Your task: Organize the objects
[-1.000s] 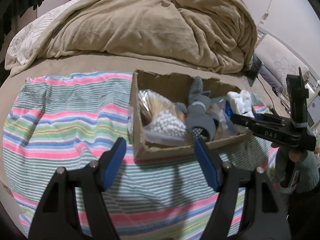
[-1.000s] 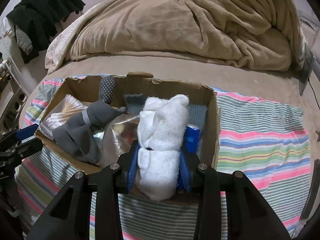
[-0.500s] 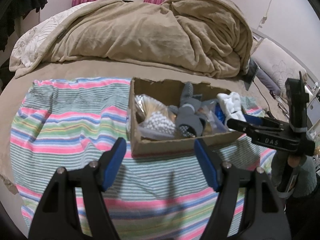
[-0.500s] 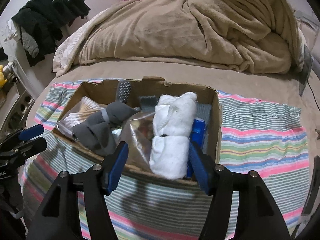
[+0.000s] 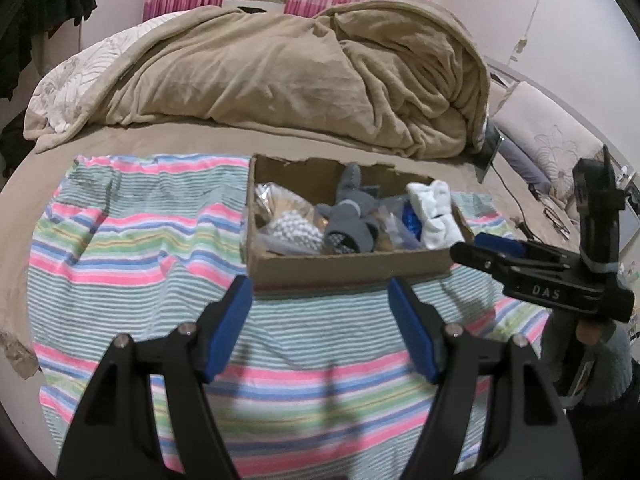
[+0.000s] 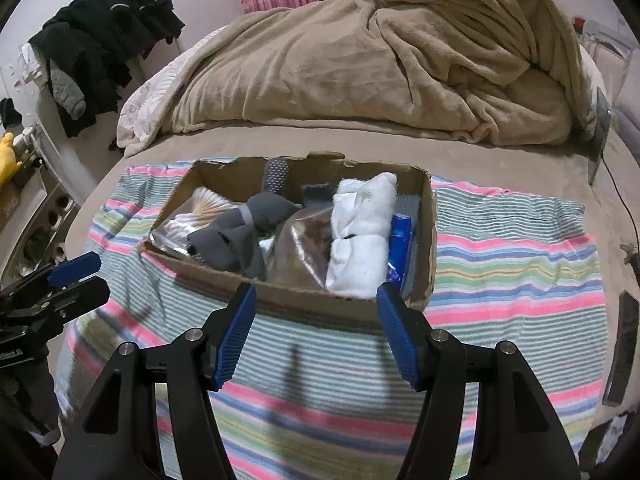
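cardboard box (image 6: 308, 300) crammed with white sock roll (image 6: 362, 236); both hand-held grippers released, empty

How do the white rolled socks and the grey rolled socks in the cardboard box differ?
The white socks are plain and lie by the box's right wall; the grey socks sit left of centre. The grey socks show a dotted sole sticking up; the white socks stay compact. Both are bundled inside the cardboard box, untouched by either gripper.

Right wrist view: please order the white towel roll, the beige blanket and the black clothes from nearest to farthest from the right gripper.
From the right gripper:
1. White towel roll, in the box just ahead, right side.
2. Beige blanket, heaped behind the box.
3. Black clothes, hanging far left, past the bed's edge.
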Available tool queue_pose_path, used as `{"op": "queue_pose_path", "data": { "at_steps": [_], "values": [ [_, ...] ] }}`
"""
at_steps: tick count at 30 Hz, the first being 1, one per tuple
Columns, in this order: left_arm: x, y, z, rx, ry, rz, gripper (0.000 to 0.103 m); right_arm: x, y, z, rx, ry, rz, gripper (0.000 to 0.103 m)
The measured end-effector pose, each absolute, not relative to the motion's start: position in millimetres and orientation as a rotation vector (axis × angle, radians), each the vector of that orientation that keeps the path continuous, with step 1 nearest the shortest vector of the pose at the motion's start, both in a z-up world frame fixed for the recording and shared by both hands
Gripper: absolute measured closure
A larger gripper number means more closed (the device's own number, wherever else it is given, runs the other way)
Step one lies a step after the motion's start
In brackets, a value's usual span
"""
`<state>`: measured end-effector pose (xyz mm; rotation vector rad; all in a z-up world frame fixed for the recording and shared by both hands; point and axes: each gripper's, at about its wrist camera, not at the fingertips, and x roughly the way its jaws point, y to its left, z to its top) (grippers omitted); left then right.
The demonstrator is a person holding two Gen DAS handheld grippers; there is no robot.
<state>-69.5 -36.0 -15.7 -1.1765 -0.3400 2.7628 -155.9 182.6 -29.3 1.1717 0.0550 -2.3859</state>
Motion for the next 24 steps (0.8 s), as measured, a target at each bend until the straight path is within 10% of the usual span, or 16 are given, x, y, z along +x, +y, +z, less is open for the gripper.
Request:
{"op": "queue_pose_path", "data": {
  "at_steps": [19, 24],
  "values": [
    [-20.4, -27.8, 0.2, -1.196, -0.296, 2.792, 0.031, -85.4, 181.2, 3.2, 1.087, 0.13, -2.421, 0.037],
    [-4.8, -23.5, 7.5, -1.213, -0.28, 2.799, 0.017, -67.6, 182.6, 12.2, 1.066, 0.124, -2.426, 0.037]
  ]
}}
